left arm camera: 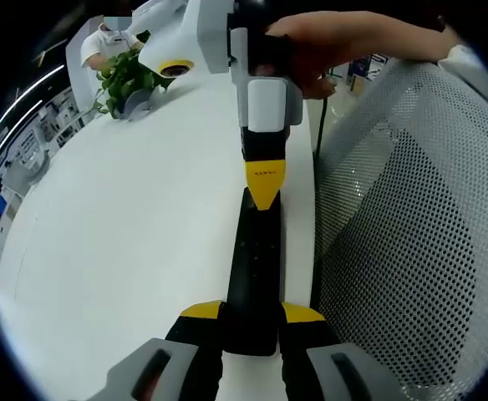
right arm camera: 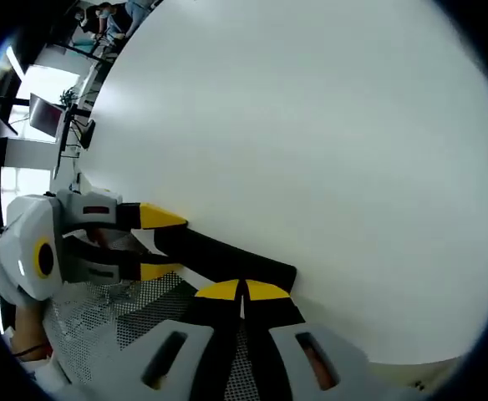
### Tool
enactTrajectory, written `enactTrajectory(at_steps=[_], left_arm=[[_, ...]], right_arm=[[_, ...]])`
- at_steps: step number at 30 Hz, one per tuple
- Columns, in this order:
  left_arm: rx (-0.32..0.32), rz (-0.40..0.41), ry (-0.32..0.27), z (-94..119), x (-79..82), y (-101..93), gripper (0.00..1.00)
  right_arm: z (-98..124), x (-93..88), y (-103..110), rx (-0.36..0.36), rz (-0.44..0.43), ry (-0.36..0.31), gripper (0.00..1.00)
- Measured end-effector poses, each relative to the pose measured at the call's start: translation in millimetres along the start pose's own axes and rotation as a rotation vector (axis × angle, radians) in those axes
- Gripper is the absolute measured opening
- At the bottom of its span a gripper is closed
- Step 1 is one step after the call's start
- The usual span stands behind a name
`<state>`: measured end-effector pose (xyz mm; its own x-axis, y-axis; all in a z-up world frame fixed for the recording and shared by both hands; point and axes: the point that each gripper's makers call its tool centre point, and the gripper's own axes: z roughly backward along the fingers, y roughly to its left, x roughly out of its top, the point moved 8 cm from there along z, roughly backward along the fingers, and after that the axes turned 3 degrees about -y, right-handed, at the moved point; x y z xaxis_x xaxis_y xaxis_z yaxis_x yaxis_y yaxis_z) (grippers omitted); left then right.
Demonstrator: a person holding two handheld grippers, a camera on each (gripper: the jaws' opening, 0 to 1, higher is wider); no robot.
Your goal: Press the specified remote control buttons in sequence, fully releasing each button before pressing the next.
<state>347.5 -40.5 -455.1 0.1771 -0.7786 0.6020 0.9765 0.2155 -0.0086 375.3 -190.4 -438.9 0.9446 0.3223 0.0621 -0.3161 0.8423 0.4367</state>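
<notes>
A long black remote control [left arm camera: 256, 251] is held level over the right edge of a white table [left arm camera: 127, 234]. My left gripper [left arm camera: 252, 313] is shut on its near end, one yellow tip on each side. From above, my right gripper [left arm camera: 263, 188] comes down with its yellow tips closed together and touching the remote's far end. In the right gripper view, the right gripper [right arm camera: 244, 290] meets the end of the remote [right arm camera: 227, 259], and the left gripper [right arm camera: 162, 245] clamps the other end from the left. No buttons can be made out.
A white mesh chair back [left arm camera: 419, 234] stands close on the right, also beneath the grippers as mesh [right arm camera: 135, 309]. A potted plant [left arm camera: 127, 79] sits at the table's far left. A hand [left arm camera: 327, 42] holds the right gripper. The tabletop [right arm camera: 311, 125] spreads wide and bare.
</notes>
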Motion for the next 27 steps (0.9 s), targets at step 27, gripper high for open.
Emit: enactTrajectory(at_steps=[27], left_arm=[[-0.005, -0.005, 0.0, 0.5, 2.3, -0.8, 0.25]], right_arm=[[-3.5, 0.3, -0.9, -0.016, -0.012, 0.0, 0.0]])
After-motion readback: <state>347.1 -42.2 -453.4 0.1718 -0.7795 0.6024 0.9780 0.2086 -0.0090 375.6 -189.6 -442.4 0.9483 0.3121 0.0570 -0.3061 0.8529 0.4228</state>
